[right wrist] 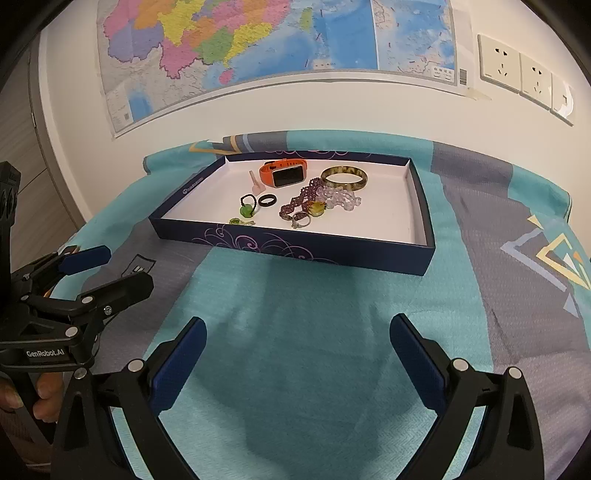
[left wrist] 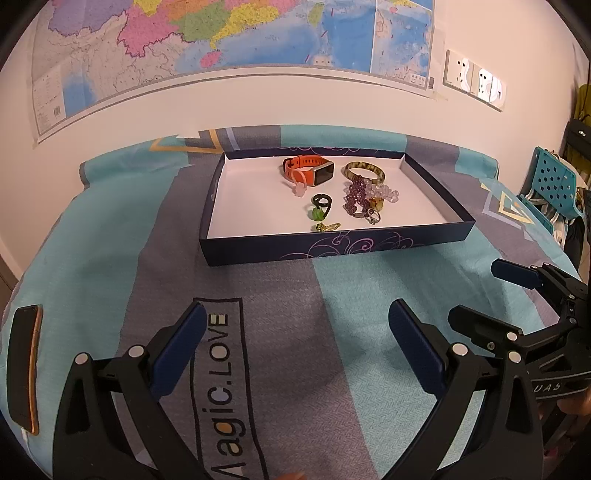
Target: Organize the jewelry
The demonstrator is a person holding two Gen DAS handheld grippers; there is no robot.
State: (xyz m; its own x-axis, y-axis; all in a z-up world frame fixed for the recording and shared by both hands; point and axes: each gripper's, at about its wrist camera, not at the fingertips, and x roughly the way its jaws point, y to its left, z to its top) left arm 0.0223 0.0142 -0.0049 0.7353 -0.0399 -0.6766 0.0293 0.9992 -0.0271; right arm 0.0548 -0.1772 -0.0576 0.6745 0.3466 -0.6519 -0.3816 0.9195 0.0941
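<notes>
A shallow dark blue box lid [left wrist: 332, 248] [right wrist: 295, 254] with a white inside lies on the bedspread ahead of both grippers. In it sit an orange smartwatch [left wrist: 310, 169] [right wrist: 282, 174], a mottled bangle [left wrist: 365, 170] [right wrist: 344, 176], a purple bead bracelet [left wrist: 355, 195] [right wrist: 299, 201], clear beads [left wrist: 384, 192] [right wrist: 341, 197], a black ring [left wrist: 320, 201] [right wrist: 266, 201], a green bead piece [left wrist: 317, 213] [right wrist: 244, 210], a silver ring [left wrist: 372, 217] [right wrist: 301, 220] and a small gold-green charm [left wrist: 327, 226] [right wrist: 240, 221]. My left gripper [left wrist: 297, 343] and right gripper [right wrist: 297, 354] hang open and empty, well short of the box.
A phone [left wrist: 24, 369] lies on the bedspread at the left. A wall with a map [left wrist: 221, 33] and sockets [right wrist: 524, 72] stands behind the box. A blue plastic chair [left wrist: 554, 181] is at the right. A hand [right wrist: 40, 400] holds the left gripper.
</notes>
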